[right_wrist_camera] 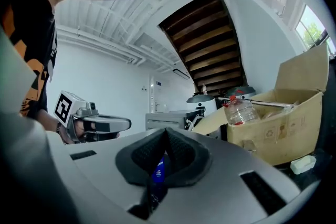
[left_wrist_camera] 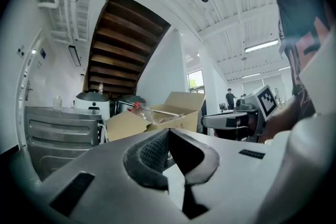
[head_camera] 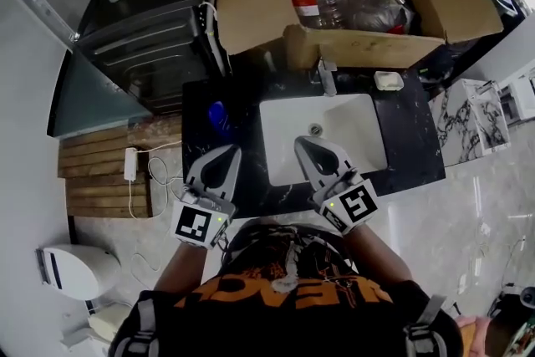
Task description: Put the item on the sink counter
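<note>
A black sink counter (head_camera: 410,138) with a white basin (head_camera: 355,134) lay below, a cardboard box (head_camera: 251,4) behind it. The left gripper (head_camera: 229,150) hovered over the counter's left part, jaws together on nothing. The blue item (head_camera: 216,116) lay on the counter beside the basin, just ahead of those tips and apart from them. The right gripper (head_camera: 303,143) hung over the basin, pads meeting at the tips. A blue sliver (right_wrist_camera: 159,169) showed in the slit behind them; whether it was gripped I could not tell.
</note>
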The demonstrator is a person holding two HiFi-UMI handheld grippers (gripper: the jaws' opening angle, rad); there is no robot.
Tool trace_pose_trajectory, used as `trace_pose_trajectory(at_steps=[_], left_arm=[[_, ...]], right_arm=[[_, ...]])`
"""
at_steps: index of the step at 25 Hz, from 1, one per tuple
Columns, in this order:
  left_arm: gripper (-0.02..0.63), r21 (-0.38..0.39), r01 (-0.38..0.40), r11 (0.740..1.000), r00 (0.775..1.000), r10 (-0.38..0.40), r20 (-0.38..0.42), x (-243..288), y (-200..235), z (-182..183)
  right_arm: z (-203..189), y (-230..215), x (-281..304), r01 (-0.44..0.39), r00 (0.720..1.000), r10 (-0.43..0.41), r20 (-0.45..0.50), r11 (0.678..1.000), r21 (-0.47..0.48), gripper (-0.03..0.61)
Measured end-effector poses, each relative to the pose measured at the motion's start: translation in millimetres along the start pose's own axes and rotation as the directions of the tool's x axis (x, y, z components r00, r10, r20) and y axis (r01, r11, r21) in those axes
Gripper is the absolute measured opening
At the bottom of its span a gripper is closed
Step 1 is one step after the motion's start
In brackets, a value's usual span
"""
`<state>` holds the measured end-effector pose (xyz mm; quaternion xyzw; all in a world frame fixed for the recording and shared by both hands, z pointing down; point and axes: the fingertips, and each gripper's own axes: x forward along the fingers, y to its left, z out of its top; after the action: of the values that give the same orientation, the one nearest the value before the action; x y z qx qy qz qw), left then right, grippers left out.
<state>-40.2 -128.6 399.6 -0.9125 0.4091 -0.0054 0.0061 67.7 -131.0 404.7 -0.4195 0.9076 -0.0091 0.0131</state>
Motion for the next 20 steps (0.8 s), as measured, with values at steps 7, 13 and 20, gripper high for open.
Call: trace_pose_trajectory(at_steps=[7, 13, 20], left_arm=[[0.017, -0.041, 0.062, 0.997, 0.998, -0.062, -0.014, 9.2, -12.6, 1.1], [0.017, -0.034, 0.076, 0.997, 0.997, -0.076, -0.009, 12.0, -16.5, 3.3], [0.017, -0.042, 0.076, 0.996, 0.997, -0.077, -0.017, 9.7, -15.7, -1.2]], right_arm=[[3.8, 0.1, -5.6, 0.013, 1.000, -0.013, -0.004, 1.000, -0.007, 0.014], [6.2, -0.9, -5.1, 0.019, 1.000, -0.019, -0.008, 1.000, -0.007, 0.014], [0.4, 3.0, -6.0, 0.013, 0.999, -0.014, -0.033, 1.000, -0.009, 0.014]])
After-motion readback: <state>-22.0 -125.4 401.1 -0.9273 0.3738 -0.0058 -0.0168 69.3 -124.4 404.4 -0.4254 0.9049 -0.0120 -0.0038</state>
